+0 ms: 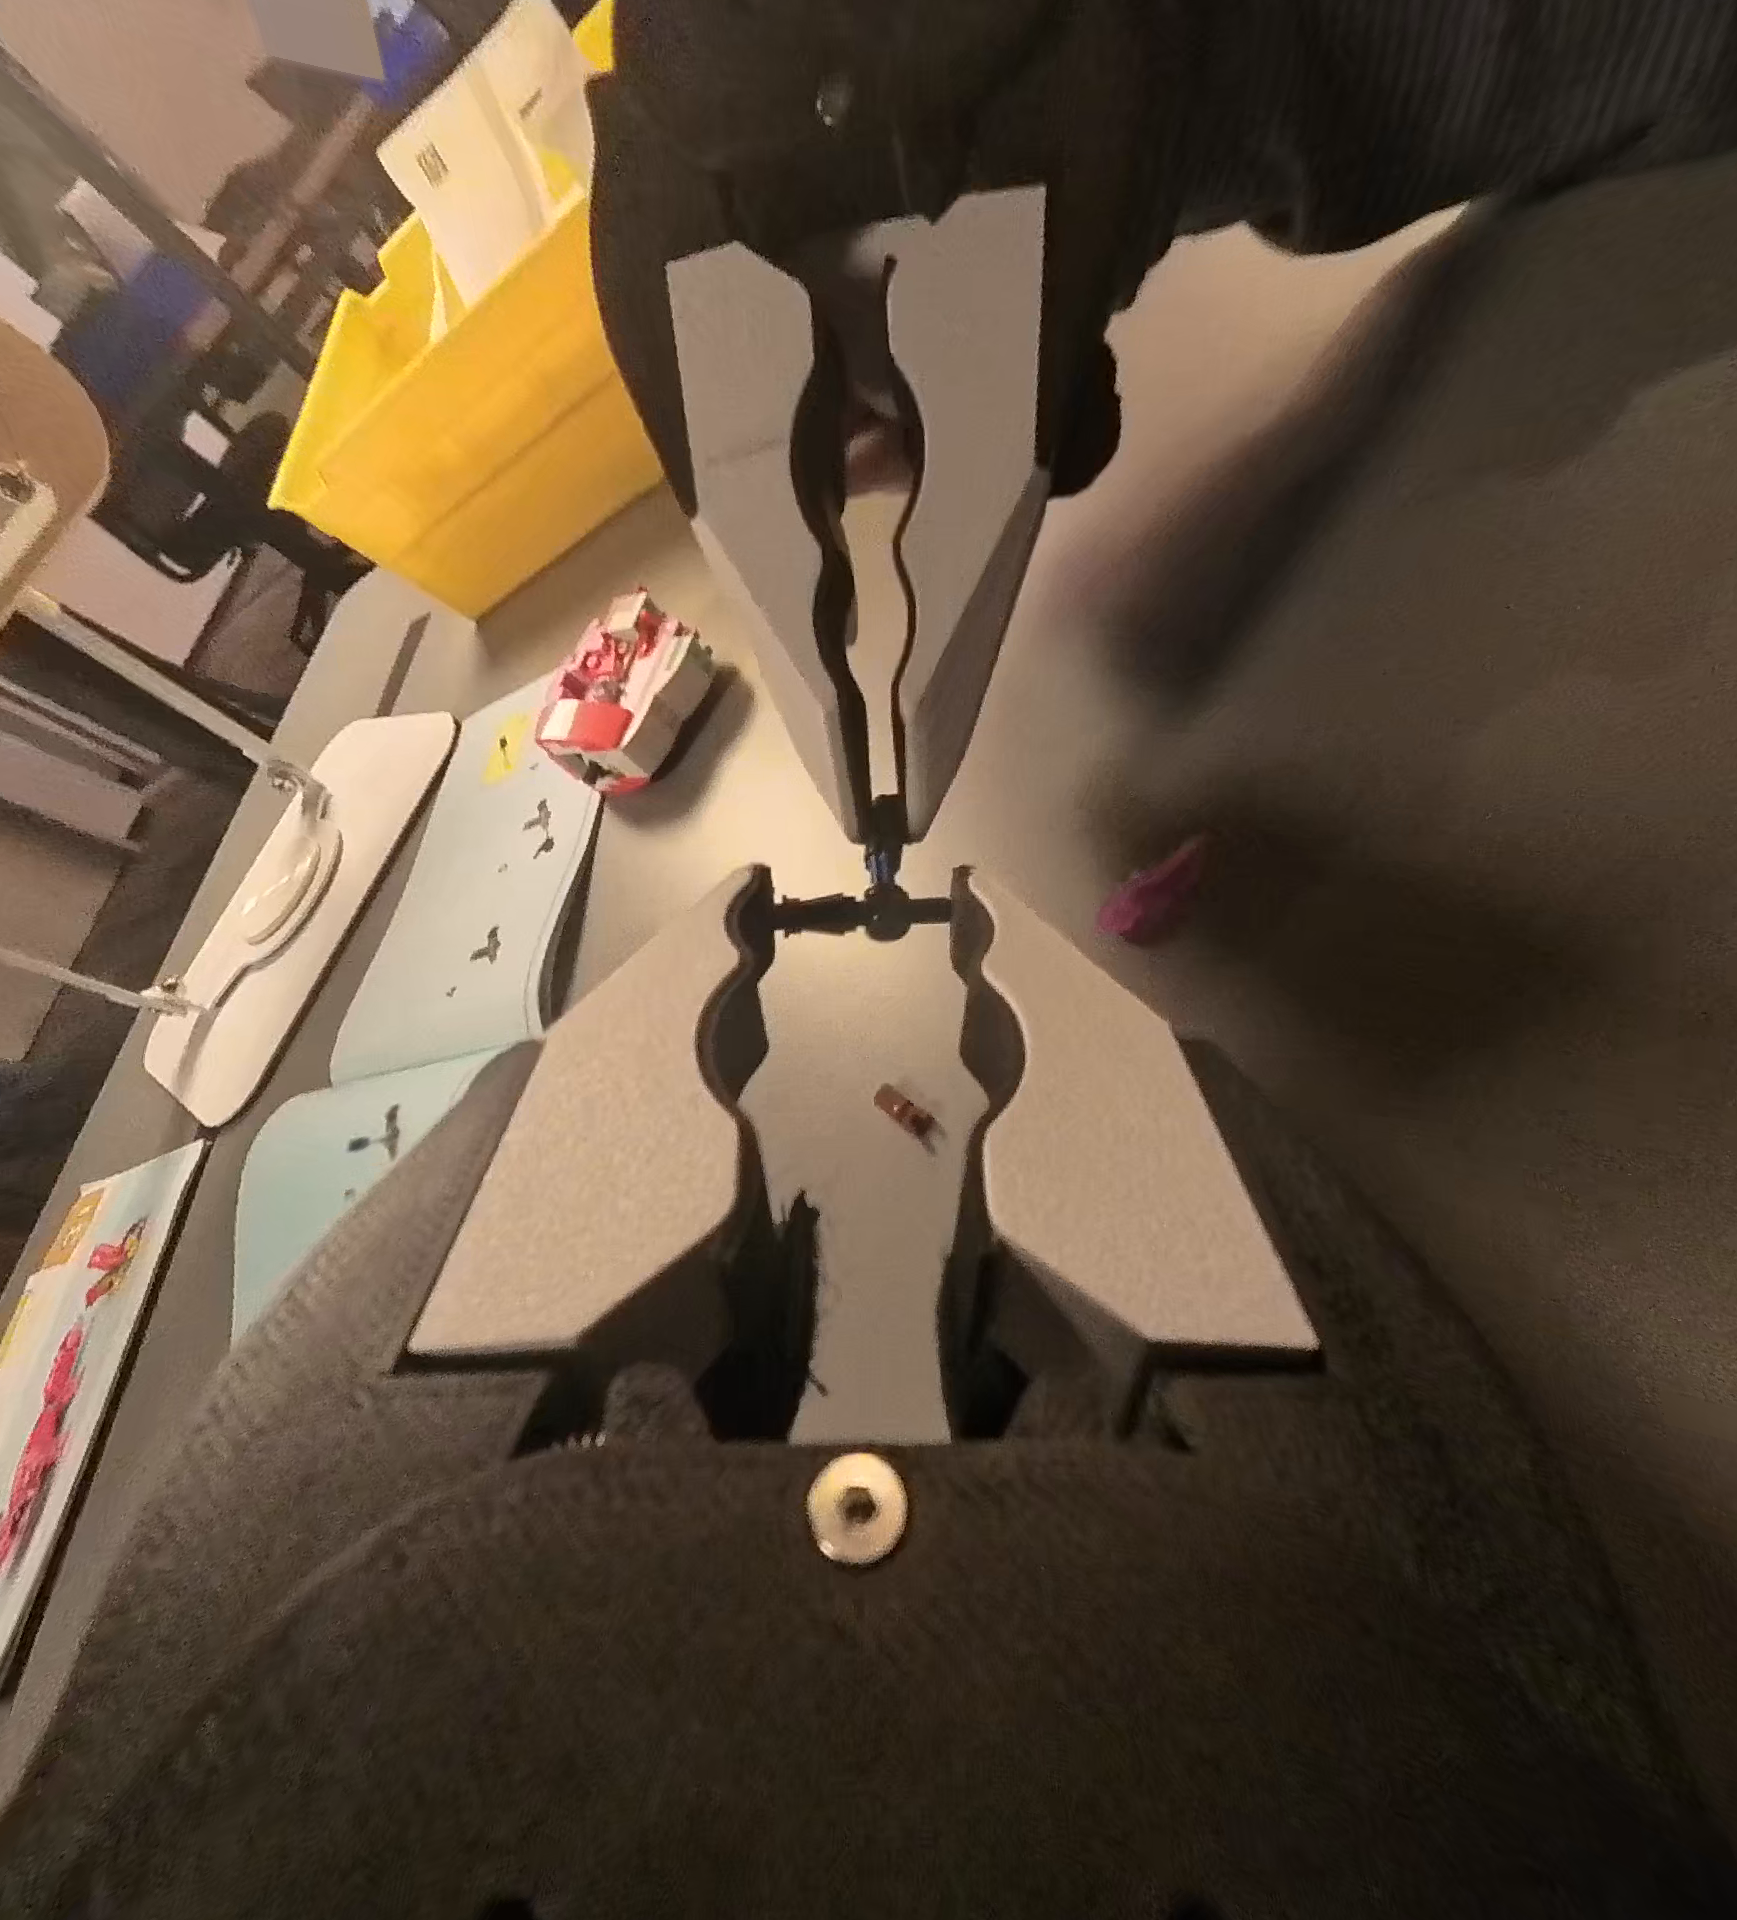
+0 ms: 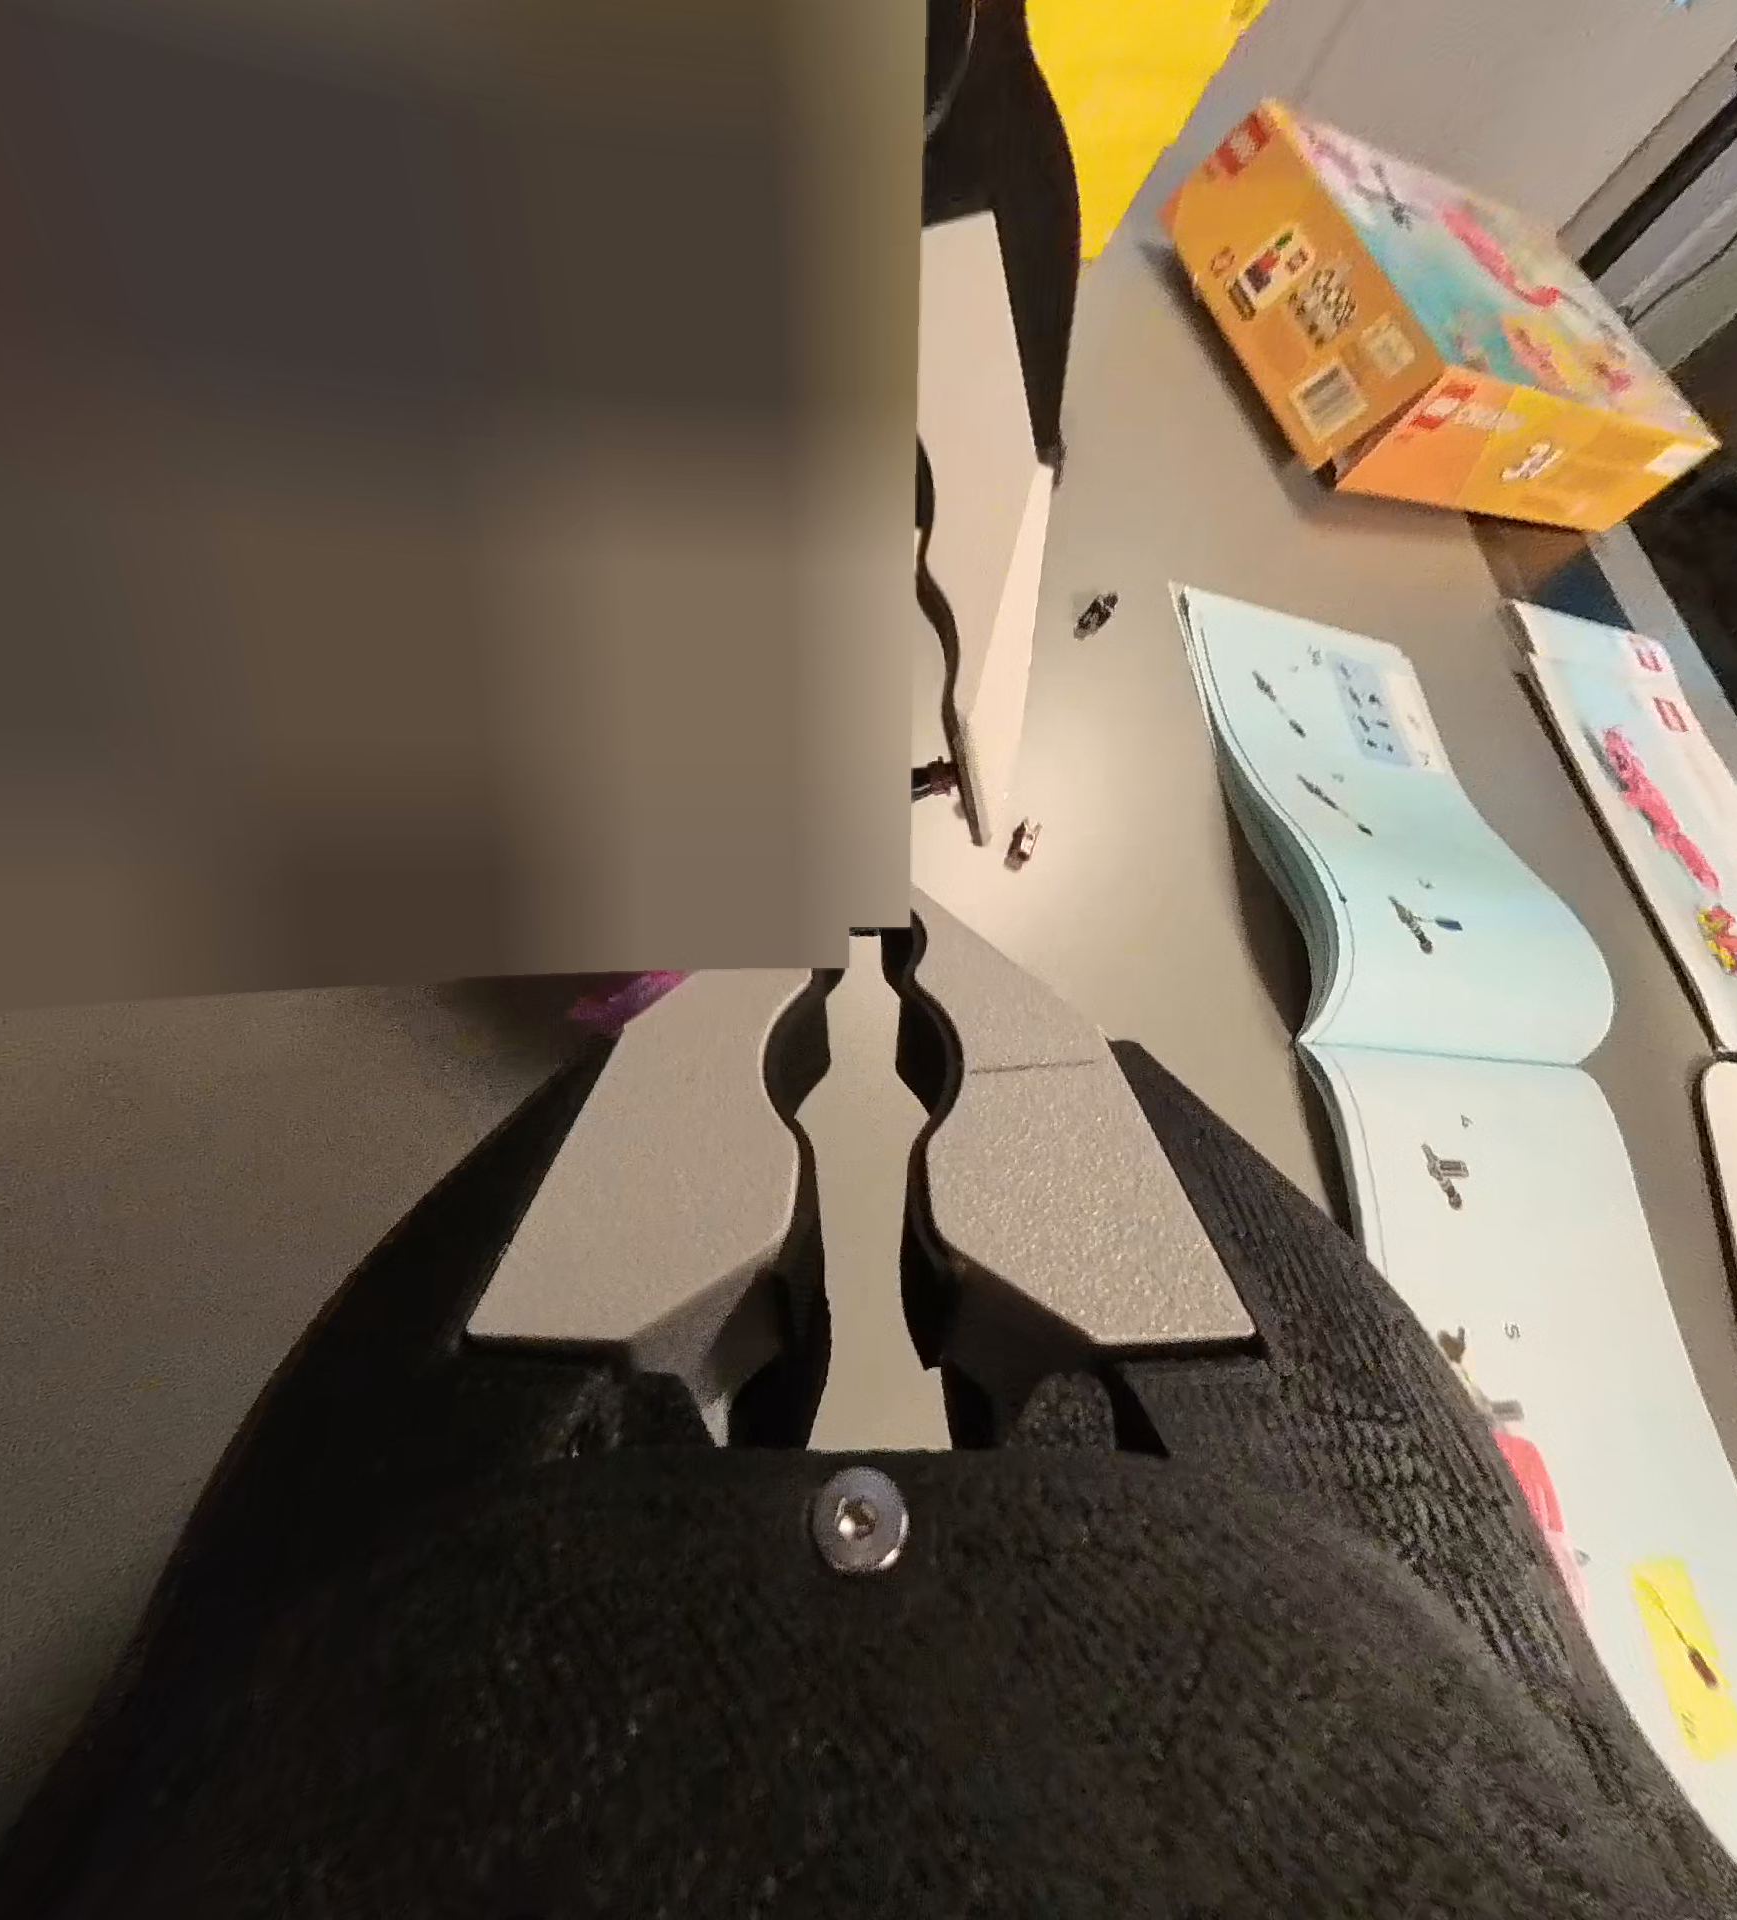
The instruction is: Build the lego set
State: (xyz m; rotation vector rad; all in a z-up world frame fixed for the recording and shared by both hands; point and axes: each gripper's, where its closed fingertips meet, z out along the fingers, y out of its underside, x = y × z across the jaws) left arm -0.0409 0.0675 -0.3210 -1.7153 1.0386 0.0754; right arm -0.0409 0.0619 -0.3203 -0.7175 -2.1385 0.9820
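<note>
Far to the left of the left gripper (image 1: 859, 904) lie a picture-covered booklet (image 1: 22, 1382) and a white rounded board (image 1: 292, 914) with a clear plastic stand on it. Nearer in, an open pale-blue instruction booklet (image 1: 490, 883) lies just beside the gripper's left finger (image 1: 635, 1091), and beyond it stands a small red and white brick-built model (image 1: 625, 707). A yellow bin (image 1: 469, 416) holding papers sits farther off, up and to the left.

The left gripper is partly open, and a thin black rod-shaped piece (image 1: 843, 906) spans the space between its two tips, each end meeting an inner pad. On the grey table (image 1: 802, 810) below the gap, between the fingers, lies a small brown piece (image 1: 908, 1110).

Coming down from straight ahead, the right gripper (image 1: 883, 816) is nearly closed, its tips pinching a short dark and blue peg (image 1: 883, 852) whose lower end meets the black rod at a round joint. To the right of both grippers a magenta piece (image 1: 1155, 899) lies on the table in shadow.

In the right wrist view, that gripper's own tips (image 2: 879, 940) are covered by a blurred patch. To its right lie two tiny pieces (image 2: 1025, 840), the open booklet (image 2: 1415, 862), an orange toy box (image 2: 1435, 332) farther away, and a second booklet (image 2: 1674, 821) at the table edge.
</note>
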